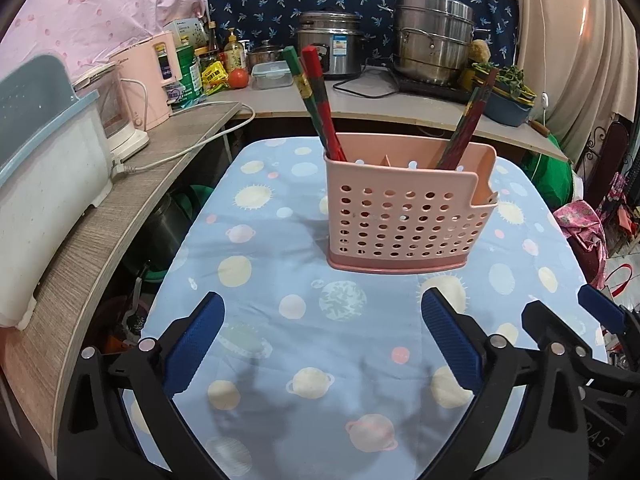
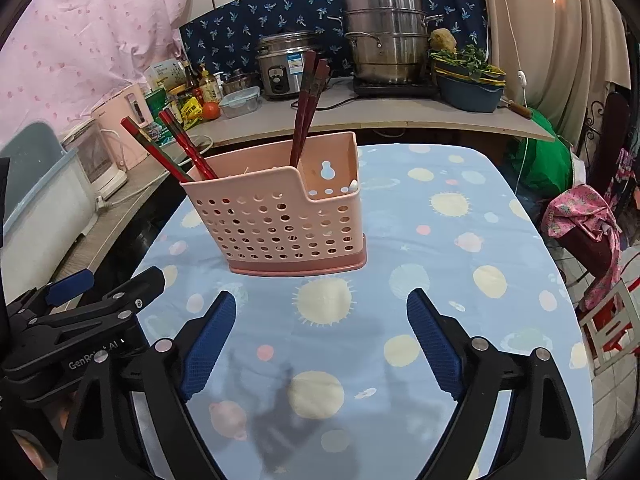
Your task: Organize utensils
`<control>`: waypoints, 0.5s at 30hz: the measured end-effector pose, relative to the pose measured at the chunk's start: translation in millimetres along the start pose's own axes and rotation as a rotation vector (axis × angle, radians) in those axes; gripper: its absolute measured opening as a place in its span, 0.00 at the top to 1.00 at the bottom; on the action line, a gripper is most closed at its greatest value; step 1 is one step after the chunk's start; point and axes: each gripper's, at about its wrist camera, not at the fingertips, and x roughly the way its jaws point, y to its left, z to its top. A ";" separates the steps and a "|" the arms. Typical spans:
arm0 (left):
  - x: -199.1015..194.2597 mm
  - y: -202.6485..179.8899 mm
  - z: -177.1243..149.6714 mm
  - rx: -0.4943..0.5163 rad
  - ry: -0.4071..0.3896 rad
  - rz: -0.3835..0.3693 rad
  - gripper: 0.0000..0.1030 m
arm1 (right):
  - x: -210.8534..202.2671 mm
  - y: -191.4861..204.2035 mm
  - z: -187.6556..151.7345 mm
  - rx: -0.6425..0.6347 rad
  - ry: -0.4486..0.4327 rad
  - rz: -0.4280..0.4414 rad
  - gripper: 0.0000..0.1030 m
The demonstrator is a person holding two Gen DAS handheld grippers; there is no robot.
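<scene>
Your left gripper (image 1: 322, 320) and right gripper (image 2: 322, 316) both stand with jaws spread, holding nothing, short of the pink utensil caddy (image 1: 404, 216) containing red chopsticks (image 1: 320, 108).

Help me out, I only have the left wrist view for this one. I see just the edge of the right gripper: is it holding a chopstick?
Observer: No. The right gripper is open, with nothing between its pads.
Operator: Is there anything in the holder's low corner section? I only see its outer wall.
Observer: Yes, a small white object shows at the far edge of the pink holder's low section. I cannot tell what it is.
Operator: Is the dark stick leaning on that side one or two?
Observer: Two. The dark chopsticks stand side by side, with both tips showing.
</scene>
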 end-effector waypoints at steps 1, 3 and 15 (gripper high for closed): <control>0.7 0.0 -0.5 -0.001 0.001 0.001 0.08 | 1.2 -0.1 0.0 -0.001 0.006 -0.003 0.18; 2.2 0.6 -1.3 -0.002 0.004 0.004 0.08 | 3.2 -1.6 0.0 0.002 0.017 -0.007 0.18; 9.2 0.9 -1.0 -0.006 0.019 0.018 0.07 | 8.1 -8.1 -0.1 0.019 0.022 -0.025 0.07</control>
